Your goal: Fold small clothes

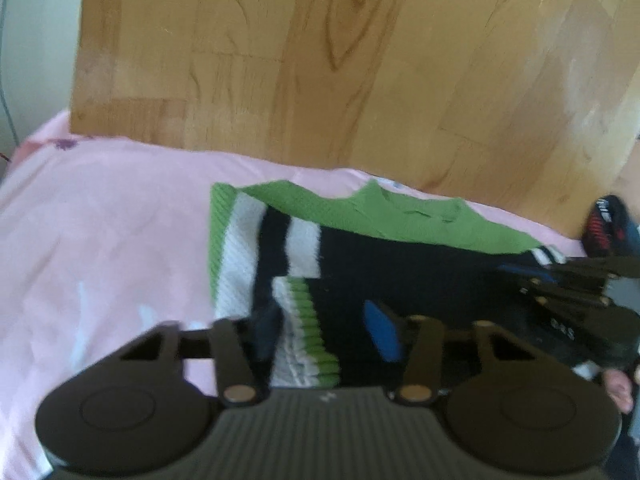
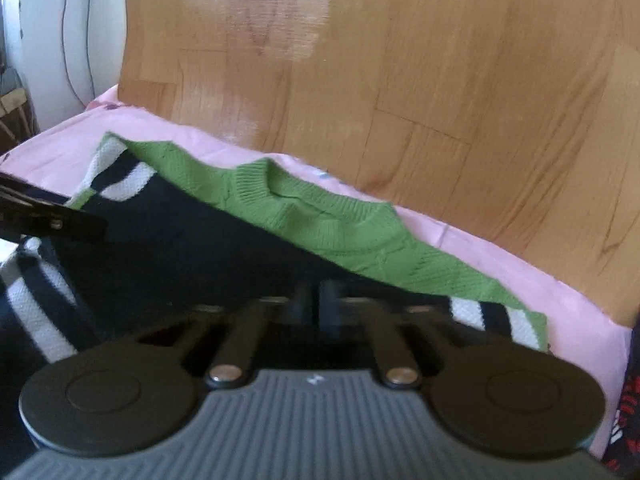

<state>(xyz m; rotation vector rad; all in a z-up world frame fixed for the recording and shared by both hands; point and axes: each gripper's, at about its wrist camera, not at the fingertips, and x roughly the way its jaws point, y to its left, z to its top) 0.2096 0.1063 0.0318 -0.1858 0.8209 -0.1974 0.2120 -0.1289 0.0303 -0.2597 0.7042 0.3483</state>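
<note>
A knitted sweater in green, black and white lies folded on a pink sheet; its green collar part faces the wooden board. My left gripper straddles the white and green striped sleeve cuff. A dark strip of fabric shows between the cuff and the blue pad, so the jaws stand partly open around it. My right gripper is shut on the sweater's black edge and shows at the right of the left wrist view. The left gripper's tip reaches in from the left of the right wrist view.
A wood-grain board stands right behind the pink sheet. A white wall with a cable is at the far left. A dark red-patterned item lies off the sheet's right edge. A person's hand holds the right gripper.
</note>
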